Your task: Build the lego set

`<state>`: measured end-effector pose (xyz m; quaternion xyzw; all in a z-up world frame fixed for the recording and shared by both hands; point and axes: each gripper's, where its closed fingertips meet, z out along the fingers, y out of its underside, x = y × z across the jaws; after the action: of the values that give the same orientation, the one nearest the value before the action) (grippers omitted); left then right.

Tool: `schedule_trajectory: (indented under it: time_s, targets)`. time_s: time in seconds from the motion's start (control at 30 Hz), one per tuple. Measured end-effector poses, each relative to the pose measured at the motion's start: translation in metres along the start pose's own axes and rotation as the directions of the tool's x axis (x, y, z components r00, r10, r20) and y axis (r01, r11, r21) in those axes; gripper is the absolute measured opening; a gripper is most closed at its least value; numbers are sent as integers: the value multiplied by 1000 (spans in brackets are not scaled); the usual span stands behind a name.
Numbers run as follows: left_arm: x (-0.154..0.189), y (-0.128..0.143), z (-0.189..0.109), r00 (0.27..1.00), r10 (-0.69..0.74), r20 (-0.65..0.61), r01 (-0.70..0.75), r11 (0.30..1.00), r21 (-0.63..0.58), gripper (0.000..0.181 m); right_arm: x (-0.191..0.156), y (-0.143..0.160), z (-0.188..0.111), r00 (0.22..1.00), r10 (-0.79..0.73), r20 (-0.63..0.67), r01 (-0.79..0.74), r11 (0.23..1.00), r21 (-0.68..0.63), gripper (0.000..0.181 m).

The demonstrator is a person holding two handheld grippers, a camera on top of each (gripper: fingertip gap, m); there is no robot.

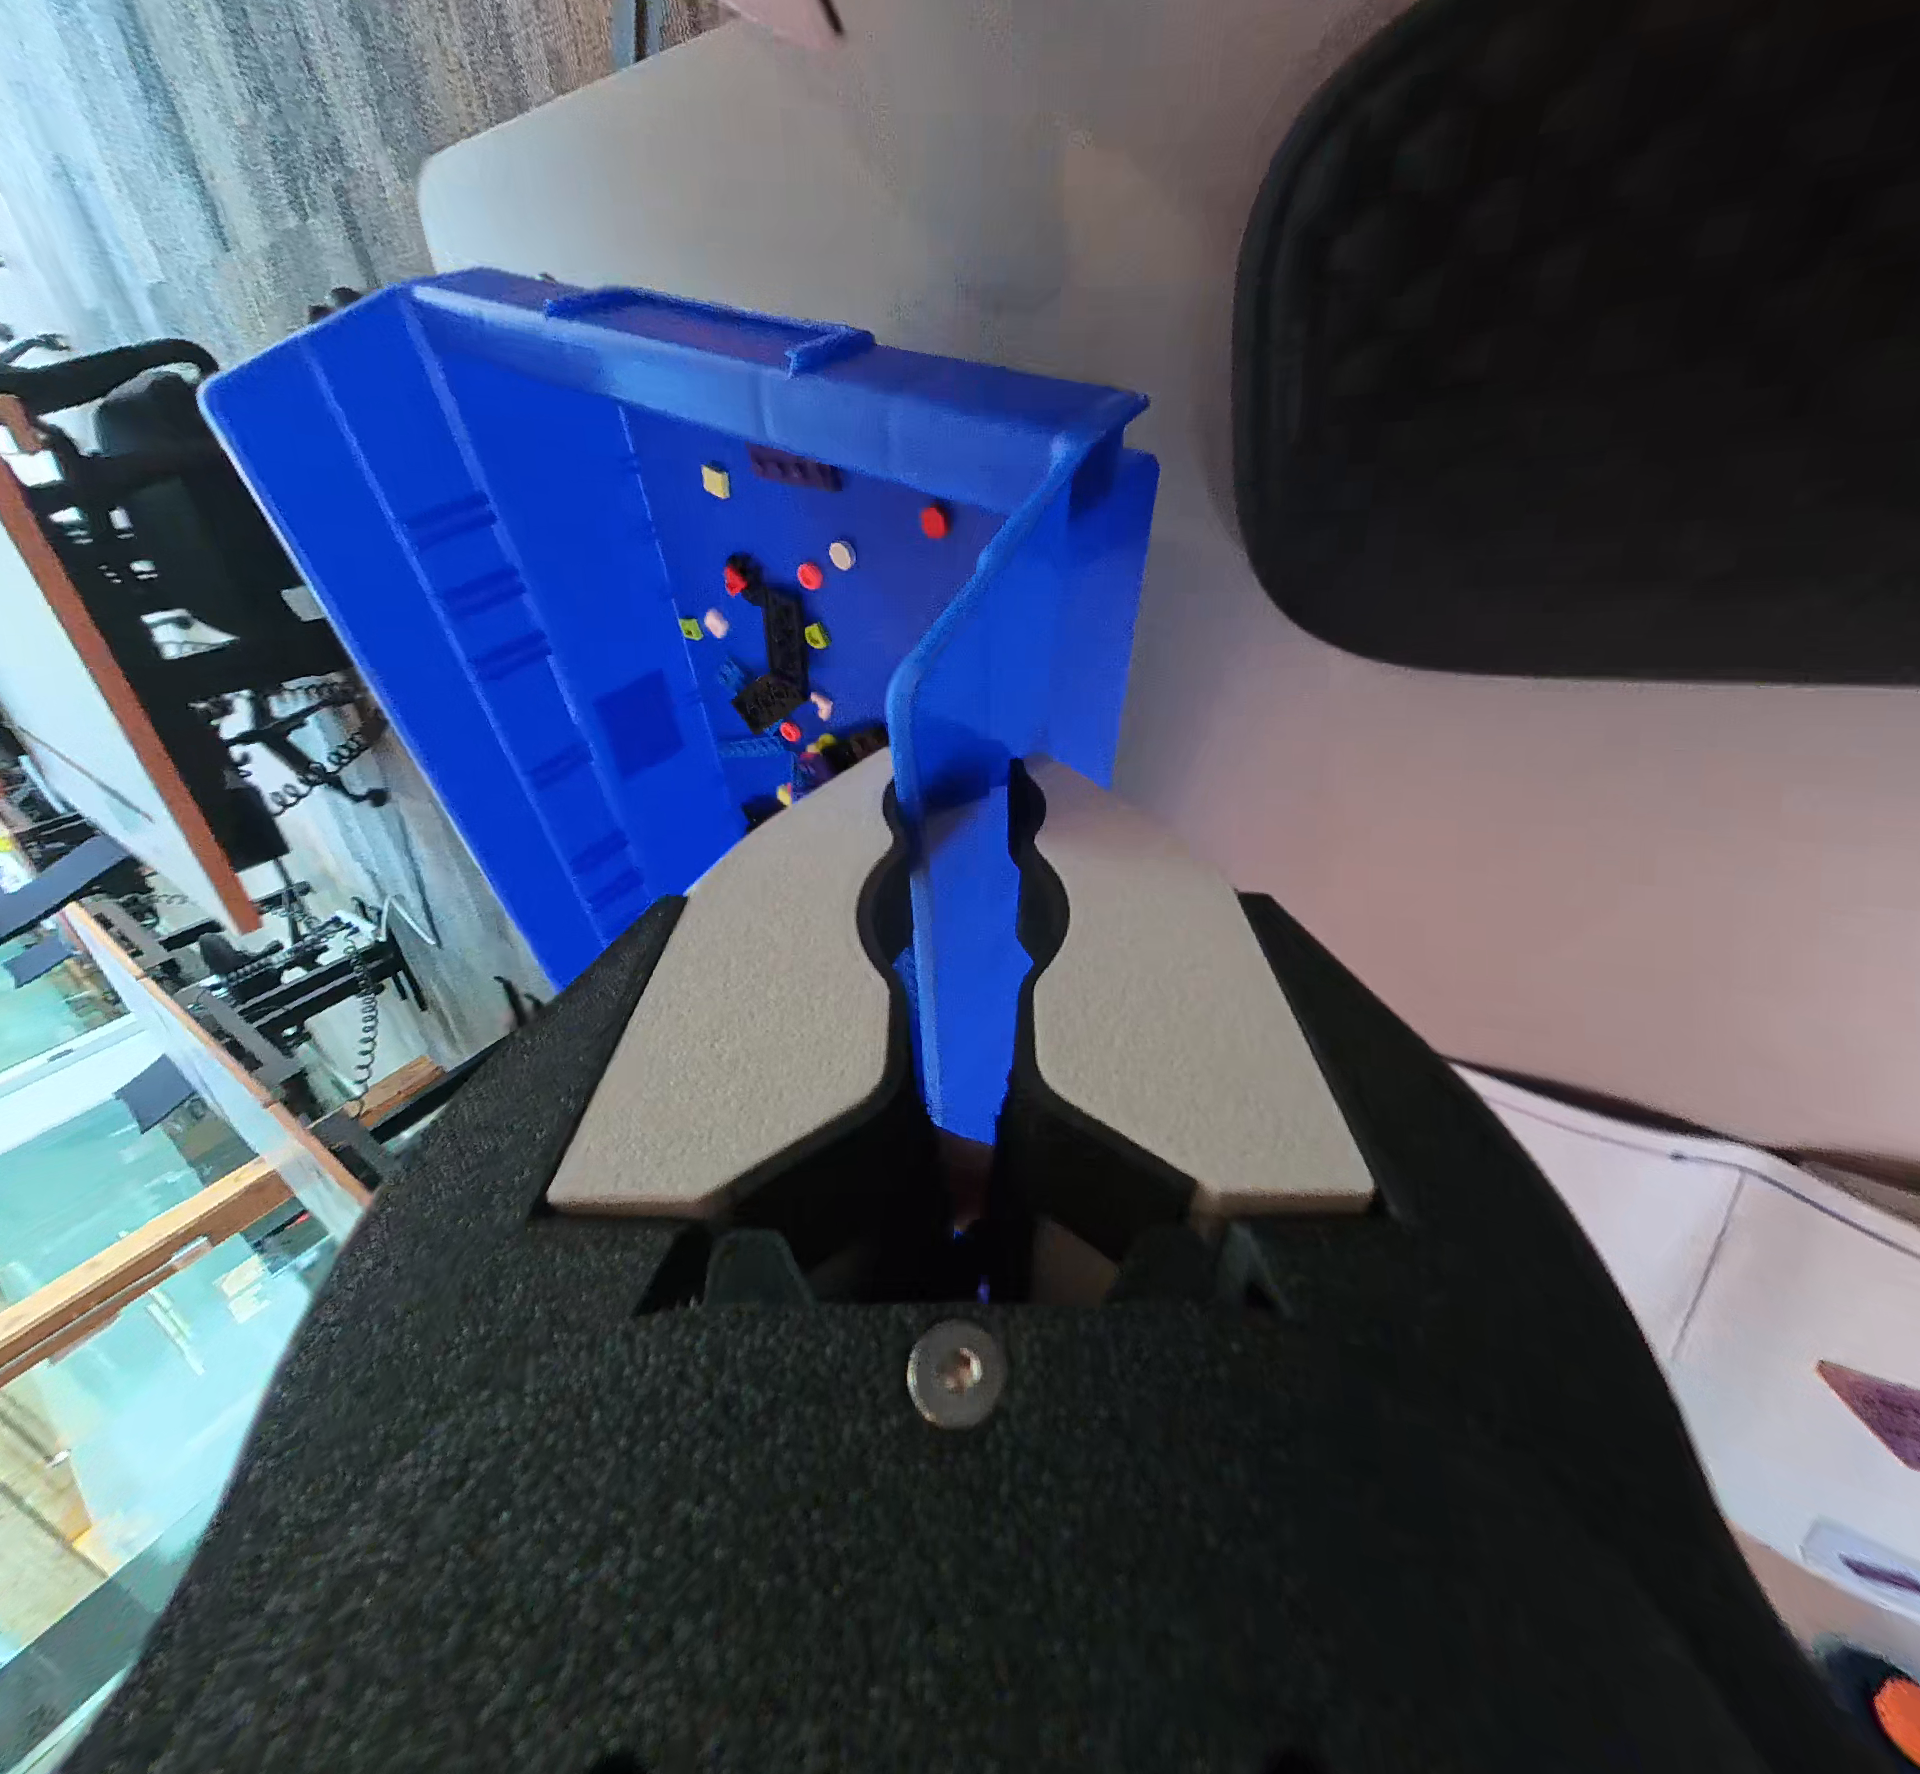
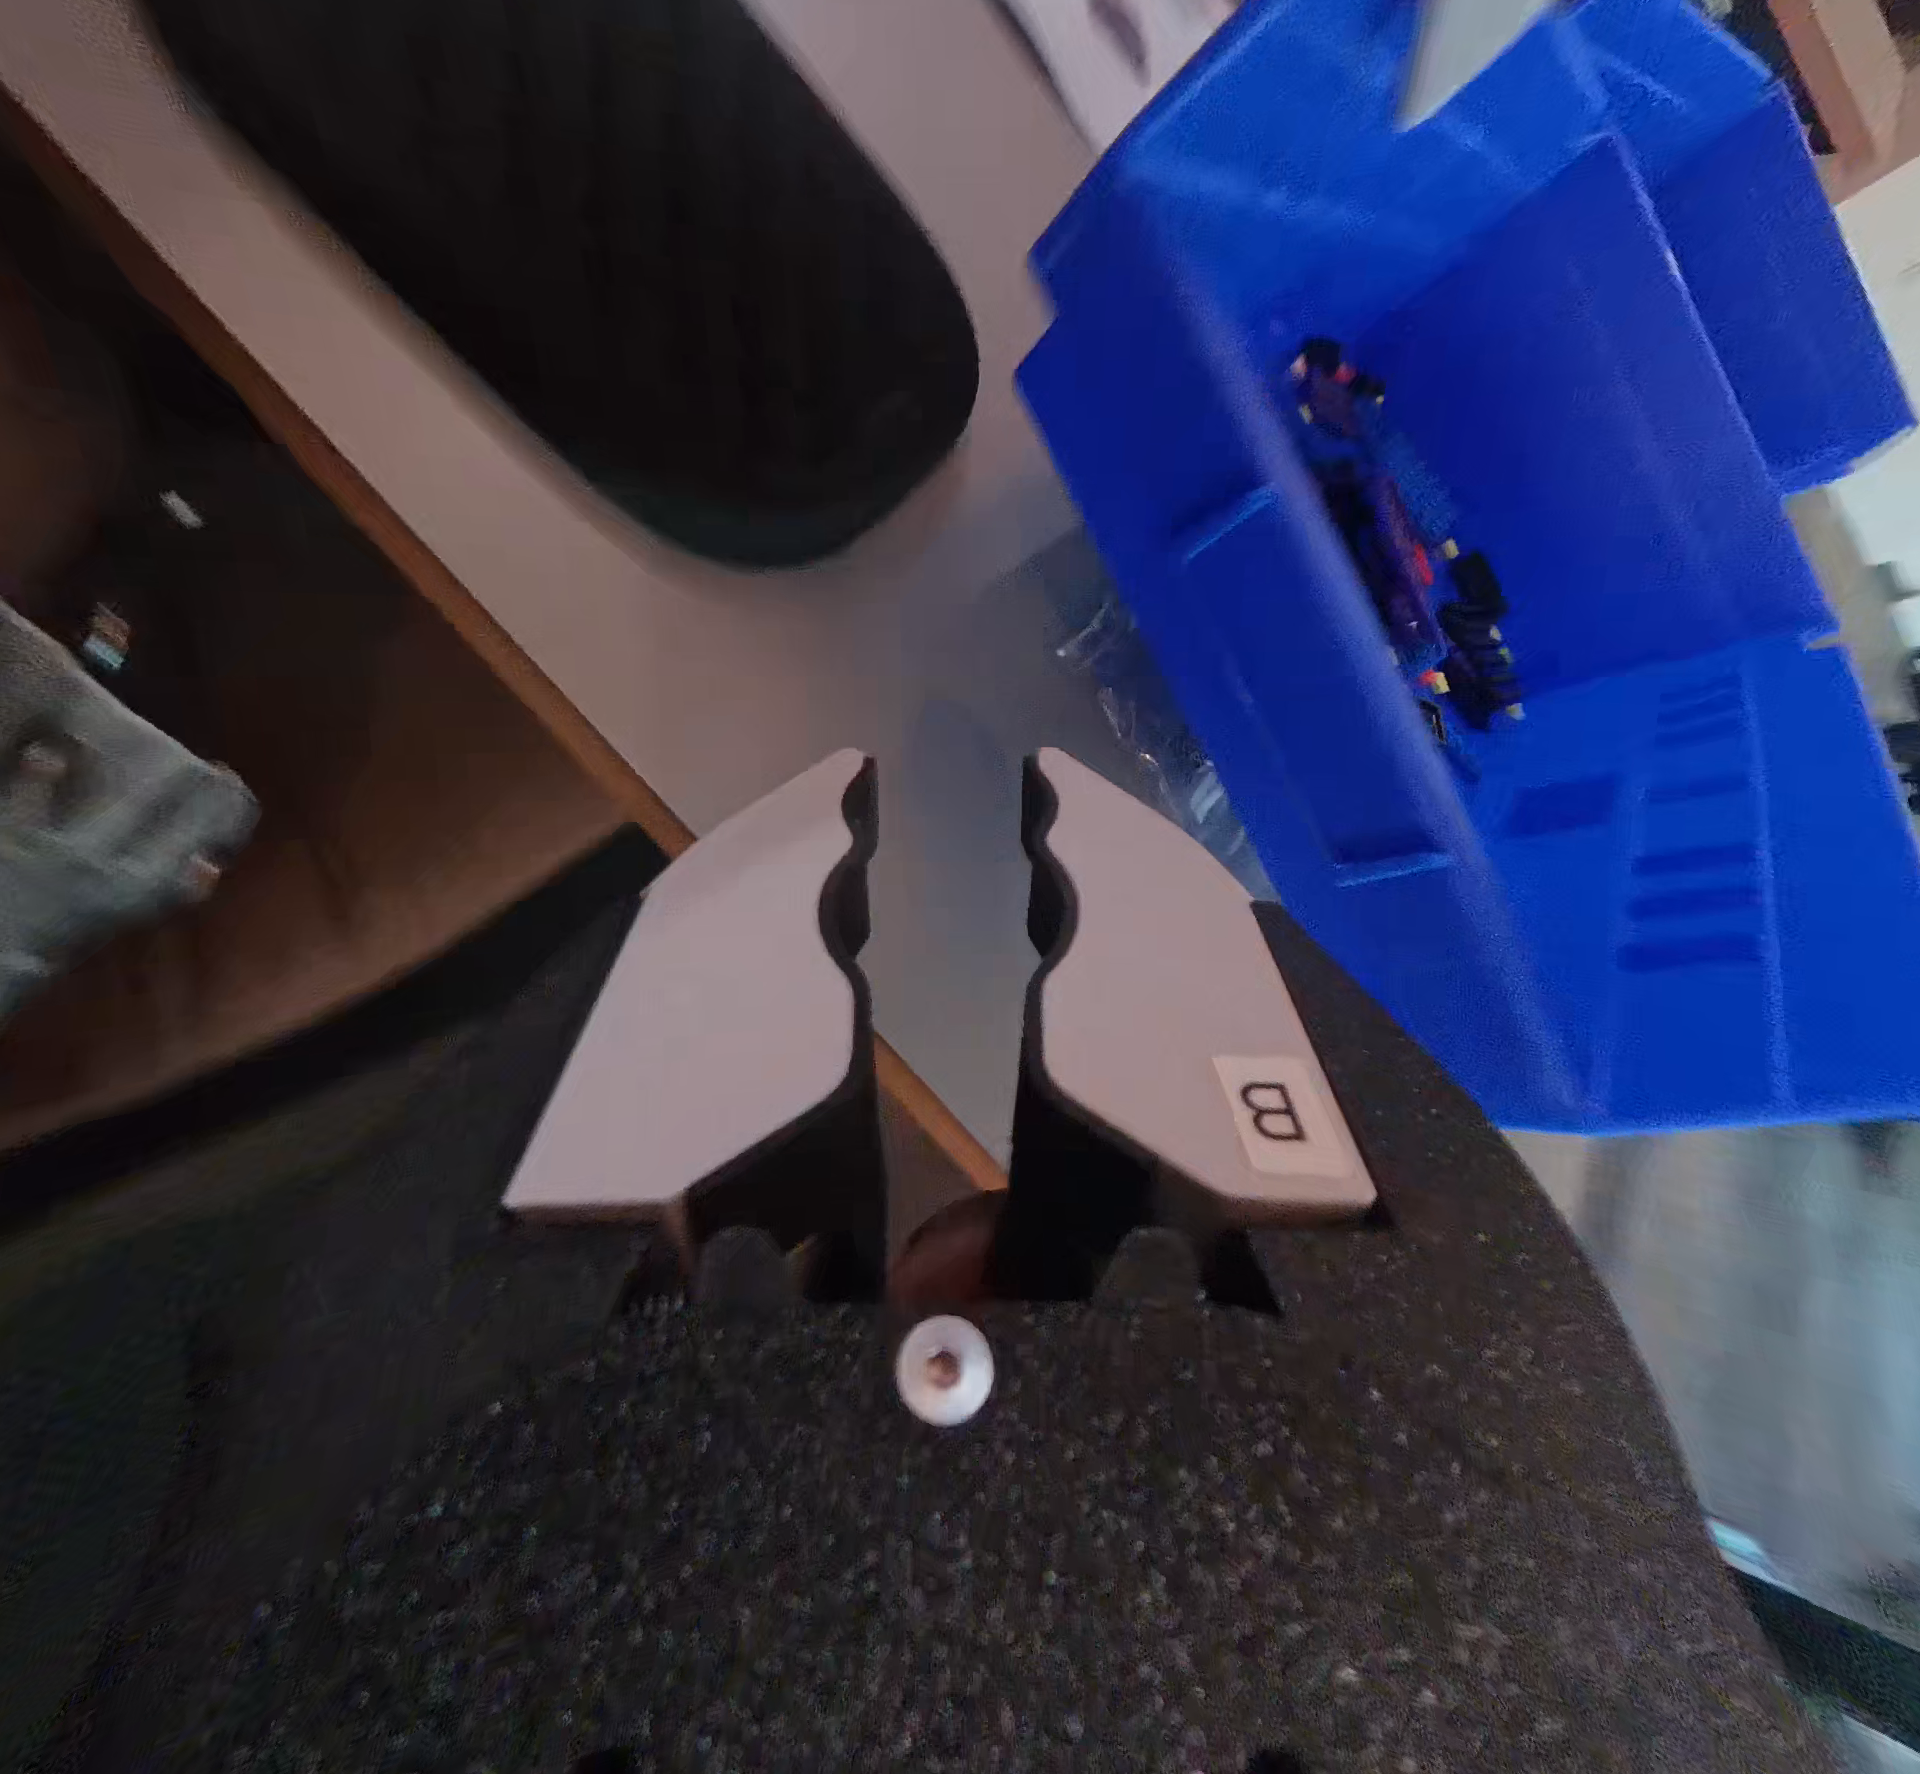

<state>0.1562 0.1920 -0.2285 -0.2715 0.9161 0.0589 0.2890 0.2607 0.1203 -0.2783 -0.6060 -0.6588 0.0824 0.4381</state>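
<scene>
I see the blue plastic bin (image 1: 499,602) tipped steeply, its open side facing my left camera, one side wall pinched between the fingers there. Small loose lego pieces (image 1: 779,623), black, red, yellow and pale pink, lie scattered on its floor. From my right camera the bin (image 2: 1558,581) hangs tilted above the white tabletop, pieces clustered inside.

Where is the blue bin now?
The blue bin is tilted above the white table, its wall clamped in the left gripper, left of the black pad.
</scene>
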Motion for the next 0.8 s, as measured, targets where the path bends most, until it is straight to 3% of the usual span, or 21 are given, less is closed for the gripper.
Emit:
schedule_trajectory:
  time_s: [0.07, 0.17, 0.23, 0.3, 0.37, 0.43, 0.53, 0.6, 0.67, 0.73, 0.8]
  targets:
    - [-1, -5, 9, 998, -10, 56, 11, 1000, -1, 18, 6, -12, -14, 991, 128, 42, -132, 986, 100, 26]
    - [-1, -10, 22, 986, -89, 143, 92, 996, -16, 22, 23, -35, -27, 981, 194, 28, -195, 948, 253, 26]
    - [-7, -4, 13, 955, -138, 262, 155, 987, -48, 50, 33, -51, -34, 970, 236, 58, -241, 911, 334, 32]
    - [-12, -2, -14, 881, -292, 371, 306, 952, 23, 63, 50, -67, -39, 955, 287, 81, -295, 867, 403, 37]
    - [-10, -3, -47, 705, -549, 450, 507, 833, 221, 68, 79, -70, -33, 923, 383, 49, -370, 841, 395, 37]
    - [5, -10, -78, 470, -784, 406, 618, 621, 483, 78, 102, -61, -10, 891, 454, 21, -440, 851, 287, 42]
    - [45, -20, -115, 106, -971, 213, 582, 234, 779, 83, 124, -34, 38, 915, 400, -44, -399, 916, 32, 44]
    - [82, -23, -128, -61, -991, 122, 517, 74, 853, 82, 136, -18, 69, 949, 308, -75, -315, 941, -122, 40]
    - [120, -20, -133, -202, -968, 151, 499, 30, 866, 80, 141, -6, 97, 978, 201, -52, -208, 948, -243, 36]
    - [151, -15, -140, -328, -918, 221, 480, 39, 877, 79, 138, 3, 120, 992, 127, 25, -113, 942, -317, 38]
    - [169, -16, -150, -402, -880, 254, 441, 56, 896, 76, 135, 11, 138, 992, 110, 66, -79, 928, -363, 41]
